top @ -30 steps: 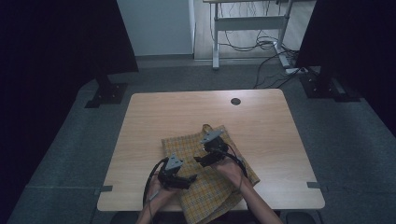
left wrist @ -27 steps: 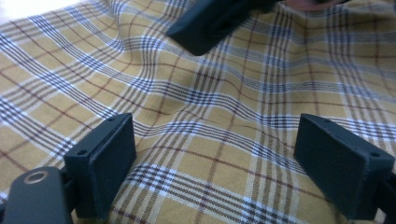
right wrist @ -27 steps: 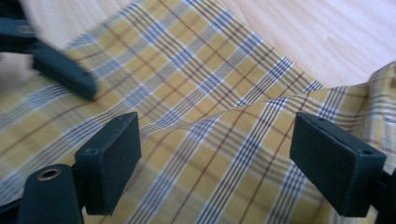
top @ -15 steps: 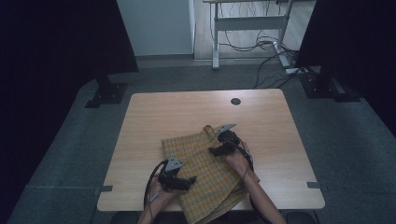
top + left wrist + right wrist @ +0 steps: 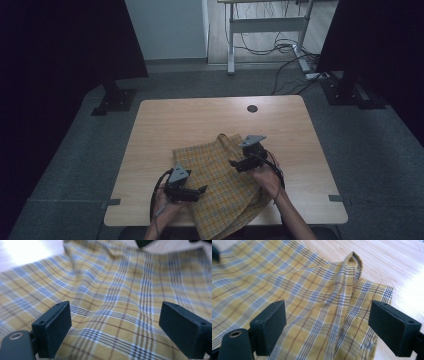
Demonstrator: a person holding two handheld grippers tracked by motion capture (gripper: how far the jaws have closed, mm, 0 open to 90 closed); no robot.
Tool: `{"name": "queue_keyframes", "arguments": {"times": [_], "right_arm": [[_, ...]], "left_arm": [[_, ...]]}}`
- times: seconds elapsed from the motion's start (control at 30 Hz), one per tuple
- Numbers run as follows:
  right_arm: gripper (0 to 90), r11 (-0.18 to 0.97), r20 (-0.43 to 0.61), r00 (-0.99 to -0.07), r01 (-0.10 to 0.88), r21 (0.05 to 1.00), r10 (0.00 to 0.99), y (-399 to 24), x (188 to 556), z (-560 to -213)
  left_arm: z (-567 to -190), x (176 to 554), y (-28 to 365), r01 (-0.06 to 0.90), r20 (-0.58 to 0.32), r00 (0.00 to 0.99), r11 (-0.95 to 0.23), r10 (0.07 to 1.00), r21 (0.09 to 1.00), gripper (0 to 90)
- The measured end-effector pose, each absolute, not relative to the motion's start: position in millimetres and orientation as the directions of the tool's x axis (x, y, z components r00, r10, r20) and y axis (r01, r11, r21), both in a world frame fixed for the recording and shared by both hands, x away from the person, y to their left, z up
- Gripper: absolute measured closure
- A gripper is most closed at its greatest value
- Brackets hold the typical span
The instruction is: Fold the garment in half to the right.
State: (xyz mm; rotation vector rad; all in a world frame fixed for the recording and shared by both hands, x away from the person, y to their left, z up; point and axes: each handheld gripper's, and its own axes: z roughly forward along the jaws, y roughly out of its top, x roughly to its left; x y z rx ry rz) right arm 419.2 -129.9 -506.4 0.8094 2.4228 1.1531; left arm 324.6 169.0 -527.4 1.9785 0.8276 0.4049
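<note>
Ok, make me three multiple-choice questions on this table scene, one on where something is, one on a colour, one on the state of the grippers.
1. Where does the cloth lie on the table?
A. At the far edge, by the round hole
B. At the near edge, hanging over it
C. At the far left corner

2. What is the main colour of the cloth?
A. Plain red
B. Plain white
C. Yellow with blue and brown checks

3. How do the fingers of the left gripper and the right gripper stand?
A. Both apart, above the cloth, holding nothing
B. Both shut on the cloth
C. Left shut, right apart

Answers: 1 B, the high view shows the cloth's near part draped over the edge by the person. 2 C, both gripper views show yellow plaid. 3 A, in each gripper view the fingers stand wide with cloth showing between them.
</note>
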Motion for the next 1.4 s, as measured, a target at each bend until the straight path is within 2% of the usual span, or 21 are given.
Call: {"name": "queue_keyframes", "arguments": {"times": [0.27, 0.5, 0.8, 1.1, 1.4], "right_arm": [[12.4, 0.548, -0.063, -0.828, 0.31, 0.777, 0.558, -142.4, 387.8, -502.2], [12.8, 0.597, -0.027, -0.868, 0.318, 0.737, 0.496, -160.8, 359.6, -522.1], [15.6, 0.631, 0.023, -0.89, 0.342, 0.697, 0.456, -167.3, 345.5, -557.3], [19.2, 0.555, 0.022, -0.827, 0.396, 0.732, 0.561, -165.0, 331.2, -561.6], [19.7, 0.451, 0.036, -0.697, 0.502, 0.738, 0.716, -163.8, 322.8, -561.9]], "left_arm": [[-525.6, 326.2, 213.3, 0.421, -0.074, 0.643, -0.271, 0.762, 0.866, 9.9], [-542.3, 326.2, 251.2, 0.492, -0.062, 0.553, -0.265, 0.831, 0.83, 10.0], [-552.0, 329.4, 253.6, 0.532, -0.01, 0.522, -0.315, 0.853, 0.786, 10.3], [-558.4, 332.3, 248.0, 0.555, 0.037, 0.519, -0.369, 0.854, 0.746, 10.0], [-558.5, 332.5, 247.5, 0.556, 0.045, 0.517, -0.375, 0.855, 0.742, 9.5]]}}
